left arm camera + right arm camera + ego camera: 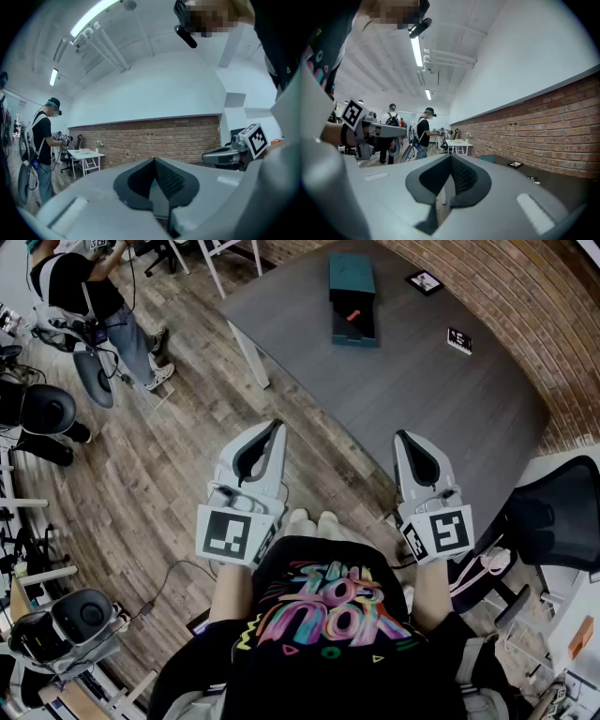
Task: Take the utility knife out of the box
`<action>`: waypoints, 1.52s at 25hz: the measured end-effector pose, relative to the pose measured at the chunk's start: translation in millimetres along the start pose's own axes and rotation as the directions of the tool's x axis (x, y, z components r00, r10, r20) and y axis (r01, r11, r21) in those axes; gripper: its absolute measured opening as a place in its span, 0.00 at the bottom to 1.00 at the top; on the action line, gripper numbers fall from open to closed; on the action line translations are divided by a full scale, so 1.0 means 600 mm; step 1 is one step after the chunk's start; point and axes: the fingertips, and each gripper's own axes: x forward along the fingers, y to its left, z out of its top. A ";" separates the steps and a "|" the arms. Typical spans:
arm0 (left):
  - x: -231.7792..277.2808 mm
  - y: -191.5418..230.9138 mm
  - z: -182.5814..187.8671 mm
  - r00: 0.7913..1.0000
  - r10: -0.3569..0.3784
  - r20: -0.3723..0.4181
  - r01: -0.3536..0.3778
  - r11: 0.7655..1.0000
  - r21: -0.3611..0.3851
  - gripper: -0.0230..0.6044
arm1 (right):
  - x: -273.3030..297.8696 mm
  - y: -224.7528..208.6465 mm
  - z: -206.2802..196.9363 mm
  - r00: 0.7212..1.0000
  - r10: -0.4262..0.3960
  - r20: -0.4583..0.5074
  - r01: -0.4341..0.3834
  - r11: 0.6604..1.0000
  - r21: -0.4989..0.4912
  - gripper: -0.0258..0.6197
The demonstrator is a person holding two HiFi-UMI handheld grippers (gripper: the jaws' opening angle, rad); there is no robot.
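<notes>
A teal box [352,298] lies open on the far part of the grey table [394,390]. Inside its dark tray rests the utility knife [352,315], showing an orange tip. In the head view my left gripper [276,425] is held level over the wooden floor, well short of the table, and shut with nothing in it. My right gripper [400,436] hangs over the table's near edge, also shut and empty. The left gripper view shows the meeting jaw tips of the left gripper [154,160]. The right gripper view shows the right gripper [450,155] the same way, with the box [488,159] far ahead.
Two small marker cards [425,281] [458,340] lie on the table beyond the box. A person [94,296] stands at the far left near a white desk [220,254]. A black office chair [553,521] stands at my right, and a brick wall [506,296] runs behind the table.
</notes>
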 end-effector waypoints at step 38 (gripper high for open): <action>0.122 0.313 -0.027 0.988 0.151 -0.026 -0.152 0.988 -0.034 0.04 | 0.367 0.032 -0.007 0.991 0.137 -0.004 -0.137 0.990 0.027 0.04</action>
